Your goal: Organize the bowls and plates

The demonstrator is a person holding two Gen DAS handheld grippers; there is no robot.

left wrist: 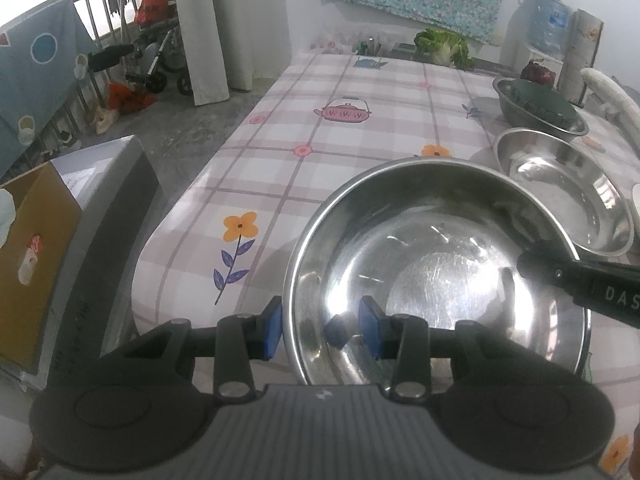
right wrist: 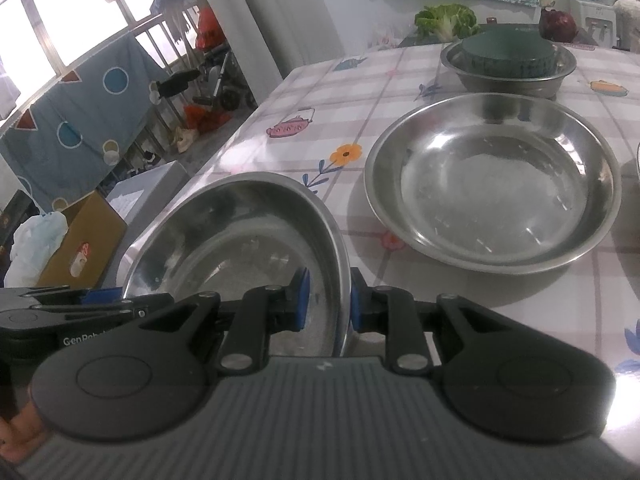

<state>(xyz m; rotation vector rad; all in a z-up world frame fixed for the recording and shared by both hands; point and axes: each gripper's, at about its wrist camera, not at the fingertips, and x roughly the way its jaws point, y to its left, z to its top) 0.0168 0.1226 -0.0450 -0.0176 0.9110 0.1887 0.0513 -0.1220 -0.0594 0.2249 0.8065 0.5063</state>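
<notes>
A large steel bowl (left wrist: 432,264) is held tilted above the table by both grippers. My left gripper (left wrist: 320,328) straddles its near rim with blue pads on either side. My right gripper (right wrist: 326,300) straddles the bowl's (right wrist: 240,240) right rim; its black finger also shows in the left wrist view (left wrist: 580,276). A second empty steel bowl (right wrist: 492,180) sits on the table to the right, also in the left wrist view (left wrist: 560,188). Farther back a steel bowl (right wrist: 508,64) holds a dark green dish (right wrist: 508,50).
The table has a checked, flower-printed cloth (left wrist: 340,132). A cabbage (right wrist: 446,18) and a dark red object (right wrist: 558,24) lie at the far end. A cardboard box (left wrist: 36,264) and a grey box (left wrist: 108,184) stand left of the table.
</notes>
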